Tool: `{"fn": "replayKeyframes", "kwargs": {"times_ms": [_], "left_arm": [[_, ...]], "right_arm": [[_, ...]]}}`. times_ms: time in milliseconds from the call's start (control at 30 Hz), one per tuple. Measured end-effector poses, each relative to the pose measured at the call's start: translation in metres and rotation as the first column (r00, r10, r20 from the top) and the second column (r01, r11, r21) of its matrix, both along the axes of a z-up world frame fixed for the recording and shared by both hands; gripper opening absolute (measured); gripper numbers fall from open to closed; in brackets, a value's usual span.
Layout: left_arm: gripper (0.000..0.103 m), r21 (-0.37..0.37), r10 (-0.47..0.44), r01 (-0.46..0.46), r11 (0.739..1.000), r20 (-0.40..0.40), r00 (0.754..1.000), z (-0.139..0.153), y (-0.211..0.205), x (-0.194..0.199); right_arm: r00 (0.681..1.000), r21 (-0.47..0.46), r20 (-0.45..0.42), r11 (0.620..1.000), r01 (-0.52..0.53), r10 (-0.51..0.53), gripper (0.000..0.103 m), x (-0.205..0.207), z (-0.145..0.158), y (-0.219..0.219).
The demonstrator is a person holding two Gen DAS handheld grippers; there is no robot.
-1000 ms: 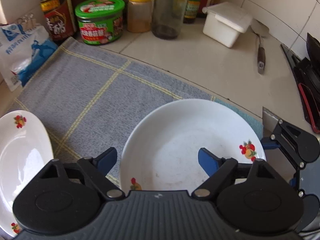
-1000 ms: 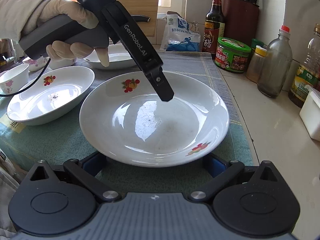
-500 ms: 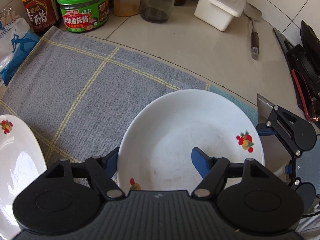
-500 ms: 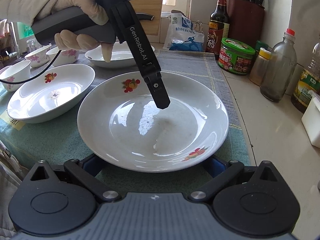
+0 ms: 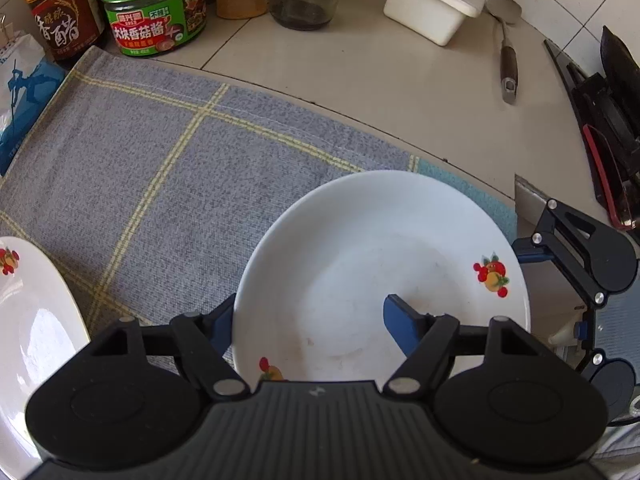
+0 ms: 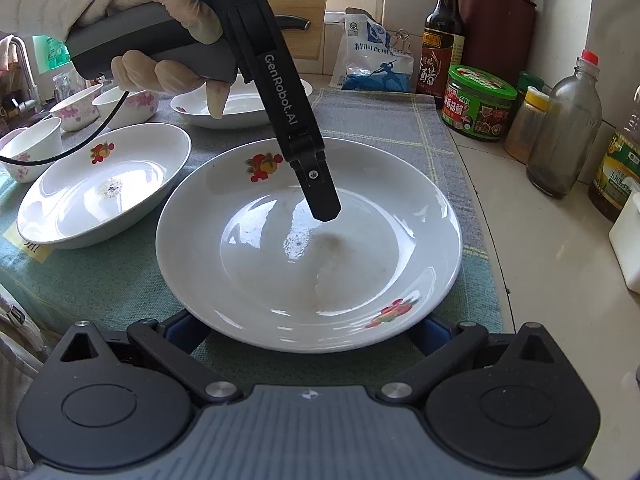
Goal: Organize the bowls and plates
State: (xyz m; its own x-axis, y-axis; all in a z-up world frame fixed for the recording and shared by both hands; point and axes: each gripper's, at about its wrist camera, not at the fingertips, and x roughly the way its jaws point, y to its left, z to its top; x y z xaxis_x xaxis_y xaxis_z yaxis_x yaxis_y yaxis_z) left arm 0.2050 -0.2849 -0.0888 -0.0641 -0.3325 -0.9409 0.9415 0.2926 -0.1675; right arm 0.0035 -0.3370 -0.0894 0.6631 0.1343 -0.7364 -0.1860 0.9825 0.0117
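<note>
A white plate (image 5: 380,248) (image 6: 308,248) with fruit motifs lies on the grey checked cloth (image 5: 180,168). My left gripper (image 5: 312,320) points steeply down over its far rim. Its jaws straddle that rim: one blue pad is outside the rim, and the other finger (image 6: 320,196) hangs just above the well, casting a shadow below it. I see no pad pressing. My right gripper (image 6: 308,328) stands open at the plate's near edge, its fingertips partly hidden under the rim. A second white dish (image 6: 100,188) (image 5: 28,320) sits to the left.
A third plate (image 6: 240,108) and several small flowered bowls (image 6: 76,110) stand at the back left. A green jar (image 5: 156,4), bottles, a white box (image 5: 436,4) and a spatula (image 5: 508,68) line the counter. The stove edge (image 5: 612,140) is on the right.
The left gripper's jaws have narrowed around the plate's rim and it has tipped further down. The plate and the right gripper have stayed put.
</note>
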Motion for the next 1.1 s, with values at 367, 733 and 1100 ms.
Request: {"fn": "replayKeyframes", "kwargs": {"times_ms": [367,733,1100], "left_arm": [[0.074,-0.042,0.034,-0.034,0.999,-0.005,0.999,0.011,0.0,0.011],[0.074,-0.082,0.094,-0.092,0.992,0.021,0.995,0.019,-0.012,0.043],[0.074,-0.112,0.142,-0.136,0.984,0.049,0.989,0.019,-0.031,0.076]], "right_arm": [[1.0,0.013,-0.01,1.0,-0.023,0.023,0.103,0.013,0.006,-0.01],[0.997,-0.024,0.012,0.997,-0.073,0.073,0.103,0.05,0.009,-0.032],[0.994,-0.052,0.036,0.994,-0.098,0.1,0.103,0.085,0.008,-0.054]]}}
